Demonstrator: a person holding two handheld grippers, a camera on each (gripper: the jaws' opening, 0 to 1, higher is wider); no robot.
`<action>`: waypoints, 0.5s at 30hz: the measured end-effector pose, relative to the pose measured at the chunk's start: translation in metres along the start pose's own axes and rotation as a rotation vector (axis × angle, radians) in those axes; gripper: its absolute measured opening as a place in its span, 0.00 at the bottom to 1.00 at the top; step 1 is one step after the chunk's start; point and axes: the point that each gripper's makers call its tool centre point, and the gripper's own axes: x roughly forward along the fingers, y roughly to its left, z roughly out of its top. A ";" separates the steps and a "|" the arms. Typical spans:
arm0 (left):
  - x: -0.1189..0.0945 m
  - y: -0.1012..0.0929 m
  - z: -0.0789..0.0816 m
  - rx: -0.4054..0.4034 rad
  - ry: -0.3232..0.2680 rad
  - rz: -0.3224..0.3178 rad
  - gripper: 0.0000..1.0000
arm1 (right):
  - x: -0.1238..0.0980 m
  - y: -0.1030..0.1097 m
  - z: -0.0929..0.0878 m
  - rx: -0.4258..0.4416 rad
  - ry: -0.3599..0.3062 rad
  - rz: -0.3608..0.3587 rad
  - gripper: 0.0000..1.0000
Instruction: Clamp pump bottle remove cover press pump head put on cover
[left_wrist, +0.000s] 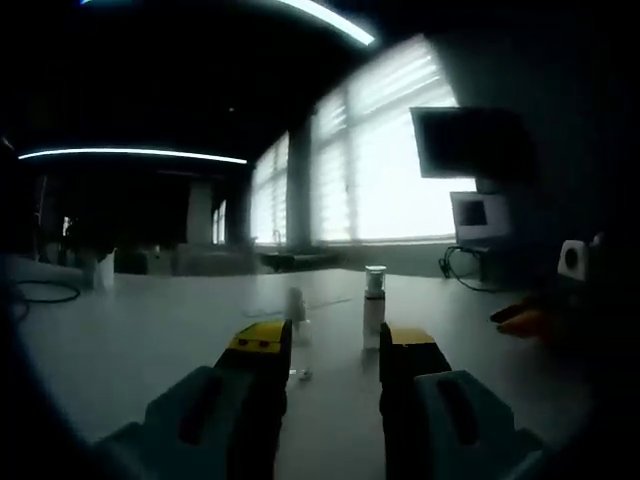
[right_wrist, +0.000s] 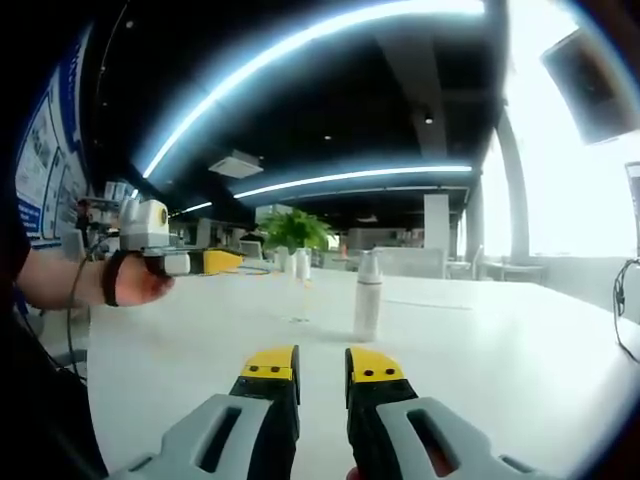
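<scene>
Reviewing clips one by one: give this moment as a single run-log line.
stage: approach | pump bottle: upright on table, cover on | left gripper: open, empty | right gripper: open, empty

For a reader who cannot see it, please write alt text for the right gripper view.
A white plastic pump bottle stands upright on a white table, ahead of the right gripper, whose yellow-tipped jaws are slightly apart and empty. At the left, a person's hand holds the left gripper above the table.

Open-plan office | long white table (right_wrist: 480, 350) | wall monitor (left_wrist: 468, 142) | blinds (left_wrist: 385, 150) | ceiling light strips (right_wrist: 300, 45)
</scene>
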 end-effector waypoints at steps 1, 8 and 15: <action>-0.002 0.000 0.000 -0.002 0.001 0.002 0.26 | 0.000 0.000 0.000 0.001 0.000 0.000 0.13; -0.013 0.000 0.002 -0.012 -0.012 0.004 0.26 | 0.000 0.000 0.000 0.001 0.000 0.000 0.13; -0.025 -0.010 -0.004 -0.006 -0.004 -0.009 0.29 | 0.000 0.000 0.000 0.000 0.002 0.001 0.13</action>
